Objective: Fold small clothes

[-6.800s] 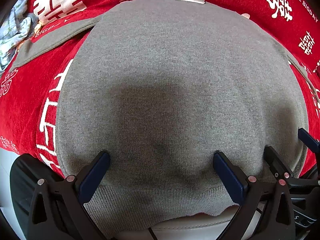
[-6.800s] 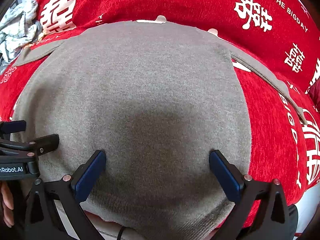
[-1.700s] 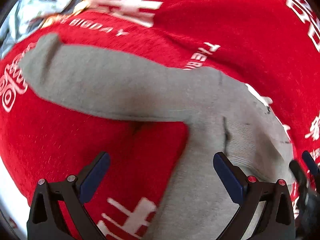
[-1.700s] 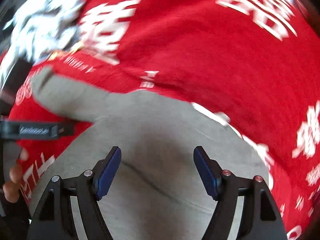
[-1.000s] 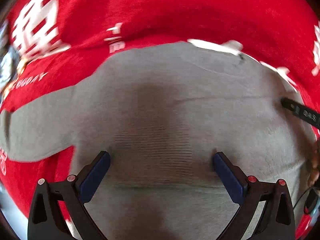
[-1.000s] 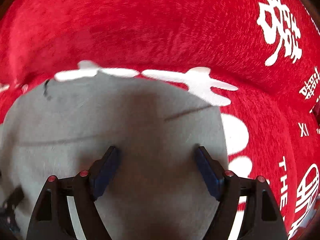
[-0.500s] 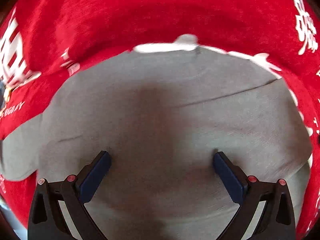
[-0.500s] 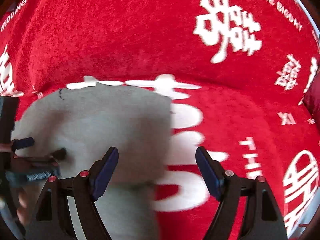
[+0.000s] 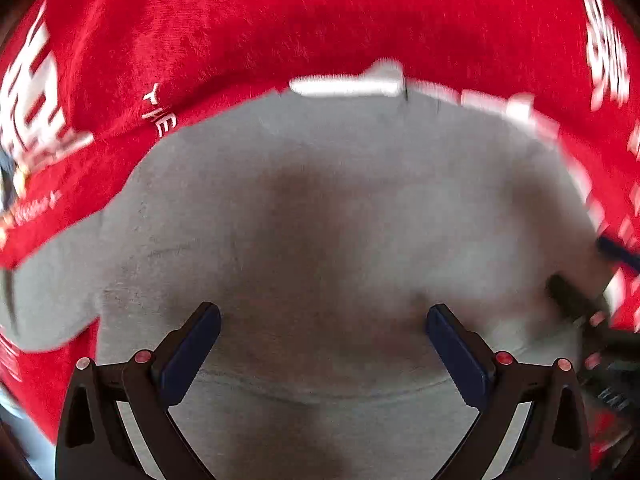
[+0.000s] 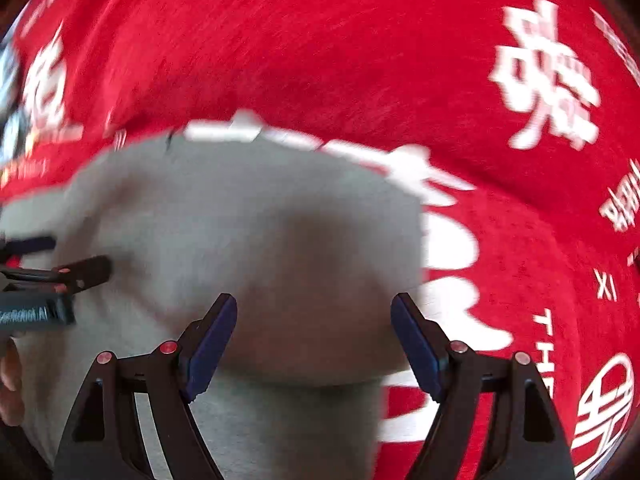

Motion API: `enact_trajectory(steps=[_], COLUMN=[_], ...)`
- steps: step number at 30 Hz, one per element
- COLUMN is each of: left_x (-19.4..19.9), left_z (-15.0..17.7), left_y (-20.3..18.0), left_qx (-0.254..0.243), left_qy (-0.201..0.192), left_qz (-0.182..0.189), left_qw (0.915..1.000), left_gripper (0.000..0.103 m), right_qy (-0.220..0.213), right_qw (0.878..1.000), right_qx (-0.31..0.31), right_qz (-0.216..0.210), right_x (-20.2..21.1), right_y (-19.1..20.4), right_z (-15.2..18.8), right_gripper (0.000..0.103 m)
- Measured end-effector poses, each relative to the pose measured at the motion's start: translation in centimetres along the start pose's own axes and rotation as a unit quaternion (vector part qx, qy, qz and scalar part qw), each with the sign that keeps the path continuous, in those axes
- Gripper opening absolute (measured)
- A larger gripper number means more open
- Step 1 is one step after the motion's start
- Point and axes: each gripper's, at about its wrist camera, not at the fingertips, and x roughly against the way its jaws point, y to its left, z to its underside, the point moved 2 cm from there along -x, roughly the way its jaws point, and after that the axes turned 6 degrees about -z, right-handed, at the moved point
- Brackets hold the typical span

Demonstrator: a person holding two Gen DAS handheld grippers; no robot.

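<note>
A grey knit sweater point(image 9: 320, 208) lies flat on a red cloth point(image 9: 280, 24) printed with white characters. One sleeve point(image 9: 44, 276) sticks out to the left in the left wrist view. My left gripper point(image 9: 323, 332) hovers open over the sweater's lower middle, nothing between its blue pads. My right gripper point(image 10: 314, 328) is open too, above the sweater point(image 10: 240, 220) near its right edge, with nothing pinched. Each gripper shows at the side of the other's view: the left gripper point(image 10: 44, 276) at the far left, the right gripper point(image 9: 592, 280) at the far right.
The red cloth point(image 10: 360, 60) covers the whole surface beyond and beside the sweater. A hand point(image 10: 10, 384) shows at the left edge of the right wrist view. A patterned pale bundle point(image 10: 10, 92) lies at the far left.
Both grippers have slid sideways over the sweater. The right one swung out past the sweater's right edge over red cloth, then came back above that edge. Both stayed open.
</note>
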Motion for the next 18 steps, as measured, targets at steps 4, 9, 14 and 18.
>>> enact_trajectory(steps=[4,9,14,18], left_x=[0.6,1.2,0.1,-1.1], left_z=[1.3,0.2,-1.3,-1.2], left_y=[3.3,6.3,3.3,4.6], left_qx=[0.032,0.094,0.076,0.076], left_qy=[-0.007,-0.016,0.006,0.008], left_qz=[0.025,0.012,0.029,0.002], left_qw=[0.9991,0.9953,0.9967,0.9971], left_gripper=[0.103,0.103,0.103,0.103], right_qy=[0.004,-0.028,-0.016,0.038], right_qw=[1.0,0.997,0.999,0.998], right_qx=[-0.018,-0.067,-0.038,-0.022], right_qz=[0.015,0.029,-0.032,-0.046], right_x=[0.2,3.2,0.8,-3.9], right_y=[-2.9,-5.7,-0.9,1.8], right_z=[2.3,1.6,-3.0,-4.4], right_gripper=[0.082,0.082,0.083,0.083])
